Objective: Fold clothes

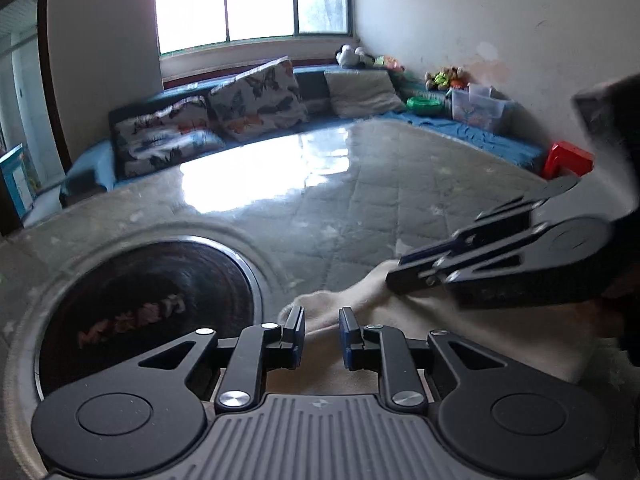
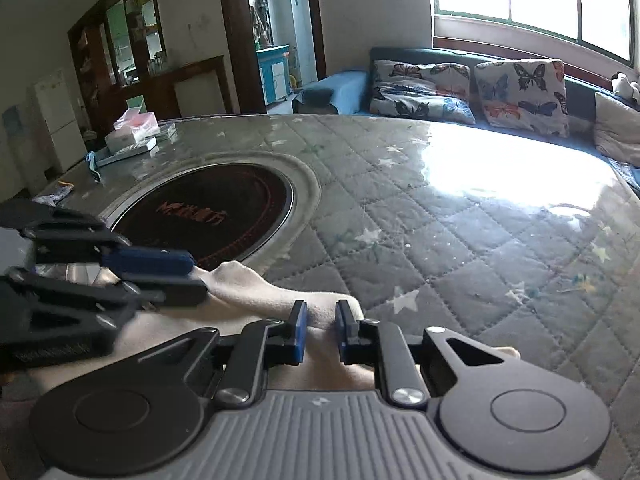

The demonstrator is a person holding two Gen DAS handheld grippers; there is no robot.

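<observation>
Left hand-held gripper (image 1: pixel 322 334) hovers over the cream garment (image 1: pixel 360 304), jaws apart; right hand-held gripper (image 2: pixel 321 330) likewise apart above it, on the quilted surface (image 2: pixel 440 240)

A: Where is the light coming from?

B: Daylight through the far window (image 1: pixel 252 0). Its panes are blown out to plain white in both views.

A: Any glare?

B: A broad white patch on the glossy table cover (image 1: pixel 360 184), far side, washing out the quilted pattern there. The near side is dimmer and greyer.

A: Sharpness?

B: The left wrist view is soft overall. The right gripper (image 1: pixel 404 272) there is smeared by motion blur, as is the left gripper (image 2: pixel 196 276) in the right wrist view.

A: Distortion?

B: Strong fisheye bending, with dark corners.
</observation>
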